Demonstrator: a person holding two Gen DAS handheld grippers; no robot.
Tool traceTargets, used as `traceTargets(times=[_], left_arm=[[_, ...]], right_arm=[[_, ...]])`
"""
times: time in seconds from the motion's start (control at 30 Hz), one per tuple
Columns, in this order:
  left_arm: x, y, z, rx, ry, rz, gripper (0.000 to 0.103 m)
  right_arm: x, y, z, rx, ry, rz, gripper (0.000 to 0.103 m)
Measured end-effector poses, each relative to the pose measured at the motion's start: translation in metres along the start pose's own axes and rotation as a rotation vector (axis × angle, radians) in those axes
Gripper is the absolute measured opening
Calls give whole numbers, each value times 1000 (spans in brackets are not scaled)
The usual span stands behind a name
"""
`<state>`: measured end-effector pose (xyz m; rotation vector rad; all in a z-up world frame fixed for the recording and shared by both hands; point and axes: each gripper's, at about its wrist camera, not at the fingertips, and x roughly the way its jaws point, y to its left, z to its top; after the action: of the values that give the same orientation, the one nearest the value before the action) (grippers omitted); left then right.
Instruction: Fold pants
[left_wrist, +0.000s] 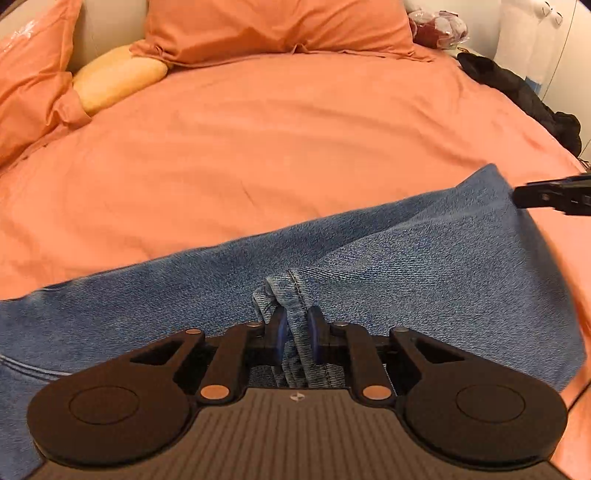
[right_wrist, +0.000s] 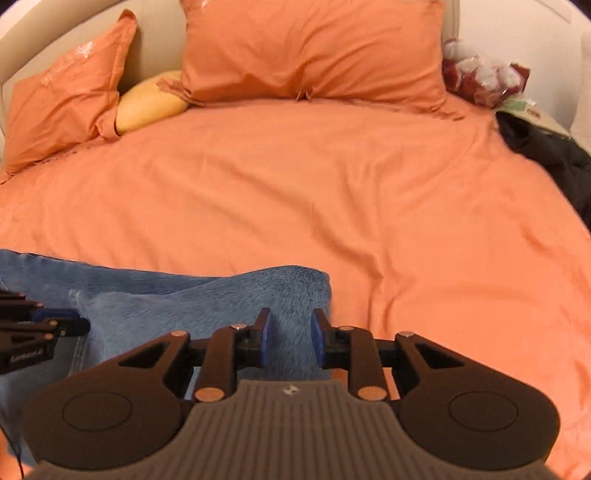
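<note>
Both claws tilt downward: left claw (left_wrist: 295, 332) pinching jeans (left_wrist: 424, 266).

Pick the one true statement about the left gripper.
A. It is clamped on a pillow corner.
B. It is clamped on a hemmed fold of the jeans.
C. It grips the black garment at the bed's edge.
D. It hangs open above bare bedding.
B: in the left wrist view the left gripper has its blue pads pressed on a hemmed fold of the jeans bunched between them.
</note>
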<state>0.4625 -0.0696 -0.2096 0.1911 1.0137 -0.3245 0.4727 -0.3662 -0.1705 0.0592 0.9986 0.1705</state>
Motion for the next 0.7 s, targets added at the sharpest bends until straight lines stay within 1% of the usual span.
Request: traceTargets(times=[0.07,0.17,0.23,0.27,0.33,0.43,0.5,0.6,0.63,0.7], left_arm=[[6,2,-2,12,-1,-4,18],[10,6,-3,14,-4,-23,19],[11,9,-3,6,-5,-34,19],[10,9,-3,6,-4,-35,19],[8,6,-3,15,0,-27,19],[1,3,0,13,4,-17,19],[-11,-1,-4,36,-18,-22,19],[-27,-7,-16,65,-30,-58,19],[-31,-10,-20,79,-29,-68,19],[-36,-18,-31,105,-14,-82,19]], right_arm=[[22,4,0,-22,29,-18,13],[63,3,0,4,98,-37,13],[71,-1,-4,9,81,-35,12],[72,-3,-3,25,81,-36,9],[67,-4,0,34,94,-37,8],[46,2,3,-5,125,-54,8],[21,2,-2,-5,117,-10,11],[-10,5,-16,-23,125,58,12],[-19,6,-23,-38,133,72,11],[-28,9,-37,-53,158,69,12]])
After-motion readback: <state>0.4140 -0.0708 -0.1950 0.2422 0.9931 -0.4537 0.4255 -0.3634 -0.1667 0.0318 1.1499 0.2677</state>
